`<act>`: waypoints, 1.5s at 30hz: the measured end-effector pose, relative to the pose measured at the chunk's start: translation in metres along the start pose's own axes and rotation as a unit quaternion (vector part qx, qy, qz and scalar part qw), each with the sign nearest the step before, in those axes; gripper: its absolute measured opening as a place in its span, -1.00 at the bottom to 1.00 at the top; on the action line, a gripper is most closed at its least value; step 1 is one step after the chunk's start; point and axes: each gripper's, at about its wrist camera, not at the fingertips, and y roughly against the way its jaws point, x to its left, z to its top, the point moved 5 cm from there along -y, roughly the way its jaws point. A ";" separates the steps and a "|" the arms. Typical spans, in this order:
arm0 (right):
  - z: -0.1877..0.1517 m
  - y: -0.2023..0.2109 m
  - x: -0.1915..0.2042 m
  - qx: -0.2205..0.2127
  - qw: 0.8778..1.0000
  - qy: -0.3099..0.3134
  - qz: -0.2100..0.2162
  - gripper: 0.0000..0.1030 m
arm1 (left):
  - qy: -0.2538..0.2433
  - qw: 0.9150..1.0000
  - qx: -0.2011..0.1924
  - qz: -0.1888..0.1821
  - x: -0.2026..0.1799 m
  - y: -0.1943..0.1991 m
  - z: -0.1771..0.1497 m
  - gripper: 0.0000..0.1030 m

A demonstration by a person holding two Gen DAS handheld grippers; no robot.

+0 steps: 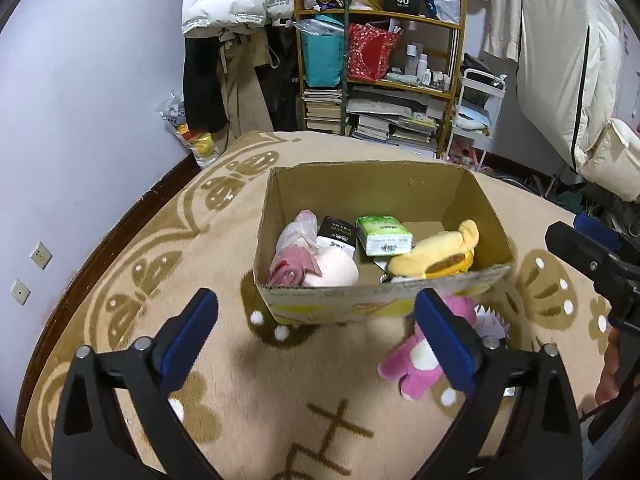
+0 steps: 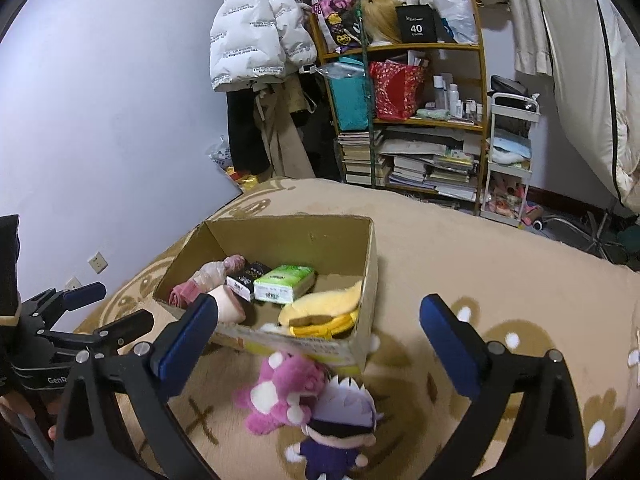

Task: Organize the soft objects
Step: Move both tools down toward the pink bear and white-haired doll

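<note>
- a cardboard box (image 1: 384, 300) sits open on a beige blanket with brown flower patterns (image 1: 168, 264)
- inside the box, from left to right in the left wrist view: a pink bundle wrapped in clear plastic (image 1: 294, 246); a pale pink plush (image 1: 334, 270); a small black packet (image 1: 338, 234); a green tissue pack (image 1: 384, 236); a yellow plush (image 1: 436, 254) leaning against the near right wall
- a pink plush toy (image 2: 280, 392) lies on the blanket just outside the box's near wall; a doll with pale spiky hair and dark purple clothes (image 2: 340, 428) lies touching it, nearer the camera
- the left tool (image 1: 316, 340) hangs above the blanket before the box, its blue-padded fingers spread wide with nothing between them
- the right tool (image 2: 320, 340) is likewise spread wide and empty, over the pink plush toy and the doll, not touching them
- each tool shows at the edge of the other's view; a hand is partly seen gripping each
- behind the bed stand a cluttered wooden shelf (image 2: 404, 120) of books, bags and bottles, and a white puffer jacket (image 2: 256, 32) hanging by the wall
</note>
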 end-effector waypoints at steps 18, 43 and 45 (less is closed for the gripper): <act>-0.042 0.006 -0.008 0.058 0.998 -0.029 -0.008 1.00 | -0.035 0.999 0.035 -0.022 -0.024 -0.008 -0.019 0.95; -0.086 -0.054 -0.047 0.160 0.982 -0.099 -0.028 1.00 | -0.079 0.991 0.091 -0.056 -0.060 -0.064 -0.042 0.95; -0.090 -0.058 -0.048 0.168 0.980 -0.102 -0.029 1.00 | -0.084 0.990 0.095 -0.056 -0.062 -0.069 -0.044 0.95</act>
